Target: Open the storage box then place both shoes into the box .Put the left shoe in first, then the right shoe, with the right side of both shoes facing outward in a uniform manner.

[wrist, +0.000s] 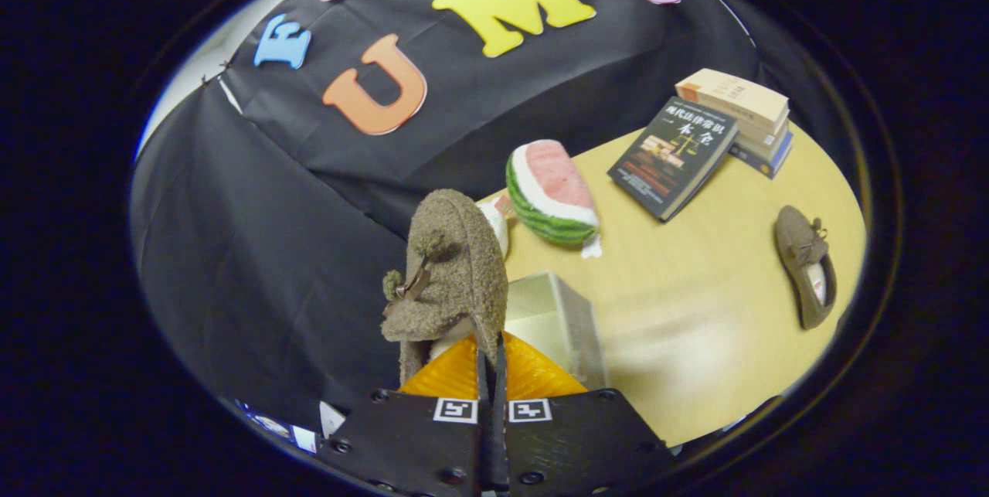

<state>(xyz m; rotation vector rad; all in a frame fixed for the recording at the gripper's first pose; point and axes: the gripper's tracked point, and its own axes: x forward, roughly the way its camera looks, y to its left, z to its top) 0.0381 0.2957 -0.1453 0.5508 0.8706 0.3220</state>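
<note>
My gripper (491, 362) is shut on a brown fuzzy shoe (452, 273), pinching the edge of its opening so that it hangs toe-up in the air. Its small bow and pompoms face me. Just beyond the fingers and slightly right, the clear storage box (568, 319) stands open on the light wooden table (695, 280). The second brown shoe (807, 265) lies flat on the table far off to the right, opening upward.
A plush watermelon slice (552, 192) sits beyond the box, with a small white object (494, 222) beside it, half hidden by the held shoe. A dark book (672, 157) leans against a stack of books (742, 118) at the table's far side.
</note>
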